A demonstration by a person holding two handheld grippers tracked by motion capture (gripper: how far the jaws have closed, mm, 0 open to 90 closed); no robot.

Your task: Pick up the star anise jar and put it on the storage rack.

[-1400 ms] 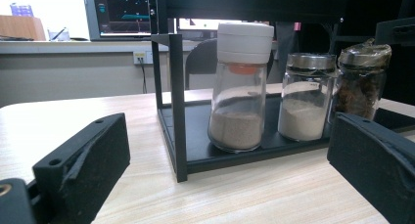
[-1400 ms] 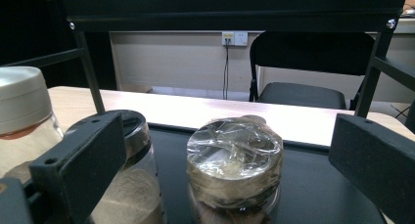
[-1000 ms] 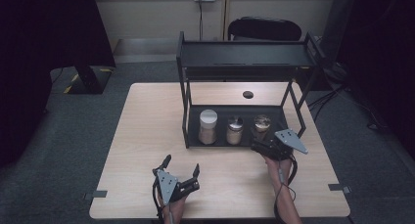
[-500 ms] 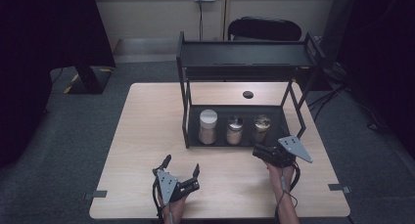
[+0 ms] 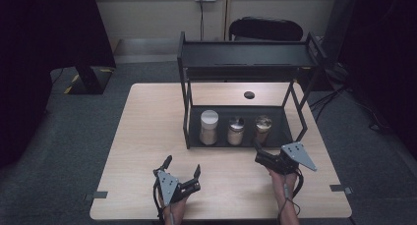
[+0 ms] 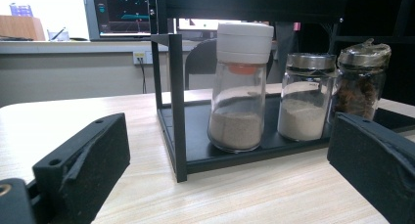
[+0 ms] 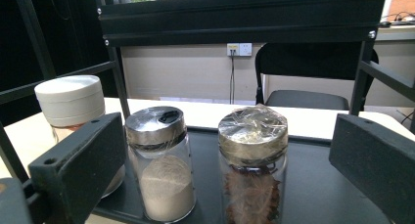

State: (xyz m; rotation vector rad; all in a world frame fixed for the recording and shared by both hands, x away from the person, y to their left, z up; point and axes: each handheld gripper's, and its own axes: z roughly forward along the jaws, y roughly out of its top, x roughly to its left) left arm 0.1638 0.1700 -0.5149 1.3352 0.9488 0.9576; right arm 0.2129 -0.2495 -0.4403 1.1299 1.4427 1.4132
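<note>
A black two-tier rack (image 5: 246, 60) stands on the wooden table (image 5: 147, 122). Its lower shelf holds three jars: a white-lidded jar of tan powder (image 5: 209, 126) (image 6: 240, 92) (image 7: 71, 104), a metal-lidded jar of white powder (image 5: 236, 130) (image 6: 306, 99) (image 7: 161, 165), and a jar of brown pieces with film over its lid (image 5: 263, 127) (image 6: 359, 79) (image 7: 252, 170). My right gripper (image 5: 259, 155) (image 7: 228, 136) is open just in front of the shelf, facing the two right-hand jars. My left gripper (image 5: 183, 164) (image 6: 227, 136) is open near the front edge, holding nothing.
A small black round object (image 5: 249, 94) lies on the table behind the rack. A dark chair (image 5: 265, 28) stands beyond the far edge. The rack's top shelf (image 7: 240, 18) is bare. Bare tabletop lies to the rack's left.
My right gripper has drawn back from the rack's lower shelf toward the front edge. The left gripper and the jars have not moved.
</note>
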